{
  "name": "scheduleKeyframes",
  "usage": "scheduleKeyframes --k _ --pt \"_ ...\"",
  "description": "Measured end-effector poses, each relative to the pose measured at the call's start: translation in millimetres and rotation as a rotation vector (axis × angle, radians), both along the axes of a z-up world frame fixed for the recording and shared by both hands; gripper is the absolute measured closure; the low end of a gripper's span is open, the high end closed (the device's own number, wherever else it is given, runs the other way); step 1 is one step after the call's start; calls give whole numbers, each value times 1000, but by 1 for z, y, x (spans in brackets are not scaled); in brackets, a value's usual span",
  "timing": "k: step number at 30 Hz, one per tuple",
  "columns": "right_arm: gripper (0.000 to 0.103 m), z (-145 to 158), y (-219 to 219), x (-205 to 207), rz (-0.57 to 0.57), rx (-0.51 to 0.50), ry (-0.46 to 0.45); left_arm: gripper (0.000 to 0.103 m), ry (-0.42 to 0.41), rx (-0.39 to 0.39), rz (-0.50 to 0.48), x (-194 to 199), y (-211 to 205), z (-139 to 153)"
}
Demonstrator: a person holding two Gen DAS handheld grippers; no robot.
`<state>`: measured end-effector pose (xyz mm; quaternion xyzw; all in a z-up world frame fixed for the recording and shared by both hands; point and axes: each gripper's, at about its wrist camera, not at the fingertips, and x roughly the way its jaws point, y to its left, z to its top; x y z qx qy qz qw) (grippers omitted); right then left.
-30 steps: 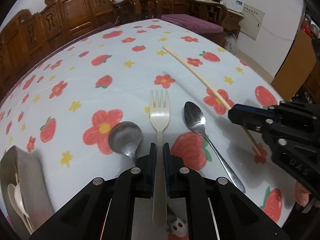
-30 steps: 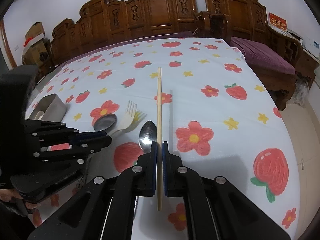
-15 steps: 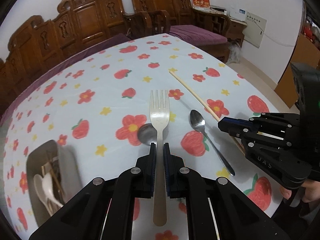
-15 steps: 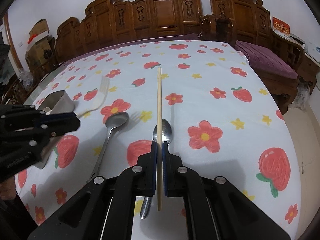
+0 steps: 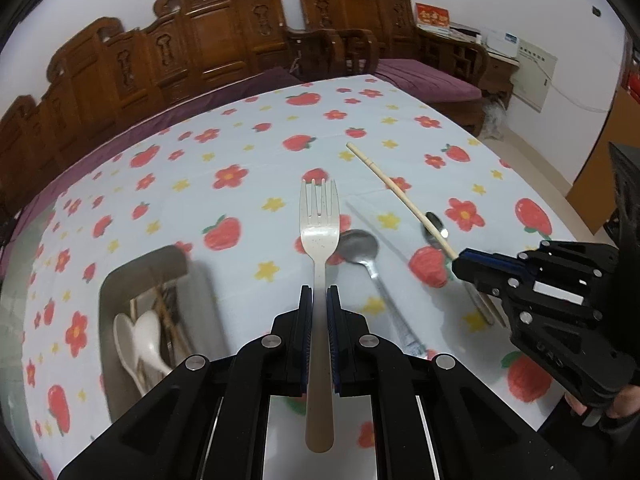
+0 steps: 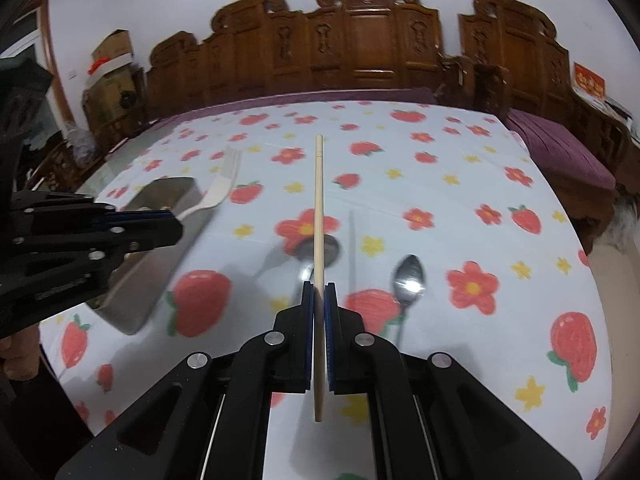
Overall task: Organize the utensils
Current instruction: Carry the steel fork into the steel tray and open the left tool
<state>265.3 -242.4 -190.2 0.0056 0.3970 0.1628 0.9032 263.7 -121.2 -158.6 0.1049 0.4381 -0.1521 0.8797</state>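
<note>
My left gripper (image 5: 319,294) is shut on the handle of a cream plastic fork (image 5: 319,216), held above the table with its tines pointing away. My right gripper (image 6: 319,290) is shut on a pale wooden chopstick (image 6: 319,192) that sticks out forward. In the left wrist view the right gripper (image 5: 464,264) shows at the right with the chopstick (image 5: 396,190). Two metal spoons (image 5: 360,246) (image 5: 437,228) lie on the flowered tablecloth (image 5: 248,152). A metal utensil box (image 5: 120,280) at the lower left holds white spoons and sticks.
In the right wrist view the left gripper (image 6: 172,224) hangs beside the metal box (image 6: 160,196), with the fork (image 6: 224,184) over it. Carved wooden chairs (image 6: 360,40) line the far side of the table. A person's fingers (image 5: 616,404) show at the right edge.
Both grippers have risen off the table with their utensils. The left one carried the fork leftward toward the metal box, which has come further into view; the right followed with the chopstick.
</note>
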Motion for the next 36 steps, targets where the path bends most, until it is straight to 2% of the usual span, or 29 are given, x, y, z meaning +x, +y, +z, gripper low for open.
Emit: scheduleKeyframes --k 10,21,36 --pt "97 6 42 -17 76 -20 -17 96 -5 -12 69 -9 44 7" --pt "97 19 62 -30 102 -11 -18 96 7 -60 182 -8 108 7" --pt "97 22 99 -28 144 -25 -7 96 88 -71 276 14 154 -38"
